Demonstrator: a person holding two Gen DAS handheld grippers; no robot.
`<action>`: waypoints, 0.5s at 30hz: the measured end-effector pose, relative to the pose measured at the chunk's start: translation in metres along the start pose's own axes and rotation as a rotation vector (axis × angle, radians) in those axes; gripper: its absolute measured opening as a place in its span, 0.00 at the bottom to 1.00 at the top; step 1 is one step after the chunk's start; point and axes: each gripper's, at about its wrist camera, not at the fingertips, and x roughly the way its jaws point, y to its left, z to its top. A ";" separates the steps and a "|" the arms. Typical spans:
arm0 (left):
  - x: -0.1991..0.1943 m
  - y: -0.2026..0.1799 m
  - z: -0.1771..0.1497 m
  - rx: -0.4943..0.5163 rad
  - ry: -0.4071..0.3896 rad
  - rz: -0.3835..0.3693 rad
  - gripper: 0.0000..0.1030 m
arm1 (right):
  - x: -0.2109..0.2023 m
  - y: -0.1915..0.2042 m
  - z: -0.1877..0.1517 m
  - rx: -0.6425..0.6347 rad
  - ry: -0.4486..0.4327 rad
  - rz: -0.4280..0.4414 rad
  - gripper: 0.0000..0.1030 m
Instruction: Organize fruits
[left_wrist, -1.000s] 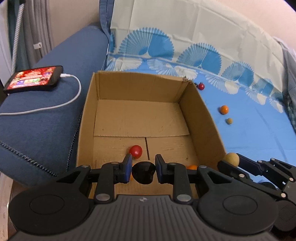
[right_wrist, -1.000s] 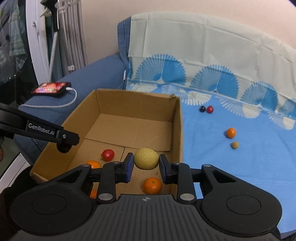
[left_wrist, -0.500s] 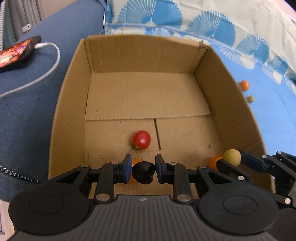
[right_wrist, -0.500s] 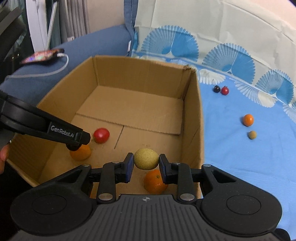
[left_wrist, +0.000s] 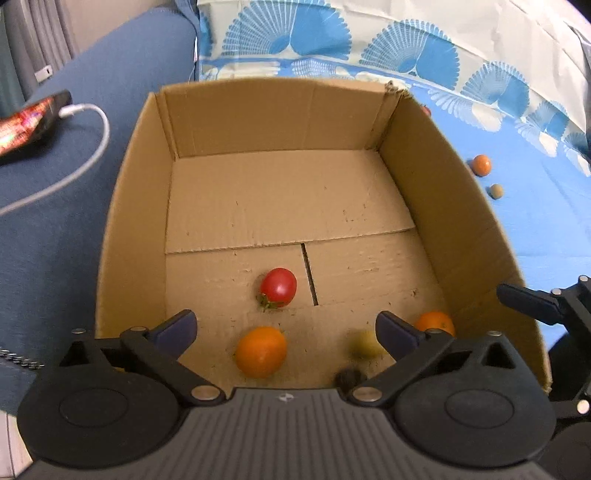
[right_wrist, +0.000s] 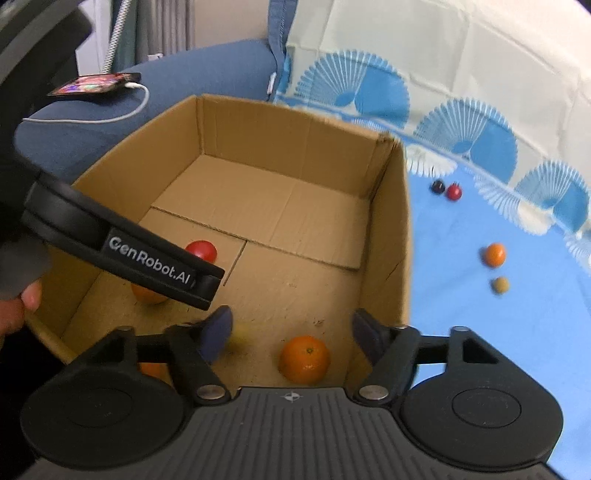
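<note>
Blue sofa (left_wrist: 74, 206) with a fan-patterned blue and white cloth (right_wrist: 480, 325) spread across seat and back. On the armrest, a lit phone (left_wrist: 26, 125) with a white charging cable (left_wrist: 85, 155) plugged in. On the cloth, an open cardboard box (left_wrist: 136, 229).

Inside the box: a red tomato (left_wrist: 278, 287) near the floor seam, an orange (left_wrist: 261, 351) just in front of it, a second orange (right_wrist: 304, 359) by the right wall, a blurred yellow-green fruit (left_wrist: 364, 344) and a small dark fruit (left_wrist: 348, 377) at the near edge. A sliver of a further orange (right_wrist: 149, 370) behind the right tool's linkage.

Left gripper (left_wrist: 286, 326) above the box's near end, jaws opening, spread wide, nothing pressed between the pads. Right gripper (right_wrist: 291, 328) likewise over the box, jaws opening, gripping nothing; only the second orange on the floor below the gap.

"GenRobot.AI" in white lettering along the left gripper's finger, readable in the right wrist view.

Outside, on the cloth: a dark fruit (right_wrist: 437, 186) touching a red fruit (right_wrist: 454, 192), plus a small orange (right_wrist: 495, 254) near an olive-coloured fruit (right_wrist: 499, 285).
</note>
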 end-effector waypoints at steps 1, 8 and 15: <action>-0.009 0.001 -0.001 -0.008 -0.013 -0.001 1.00 | -0.007 -0.001 0.001 0.004 -0.003 0.008 0.77; -0.064 0.000 -0.035 -0.044 -0.048 0.010 1.00 | -0.059 0.003 -0.012 0.077 -0.024 0.014 0.93; -0.102 0.001 -0.074 -0.093 -0.088 0.043 1.00 | -0.105 0.012 -0.026 0.033 -0.094 -0.022 0.96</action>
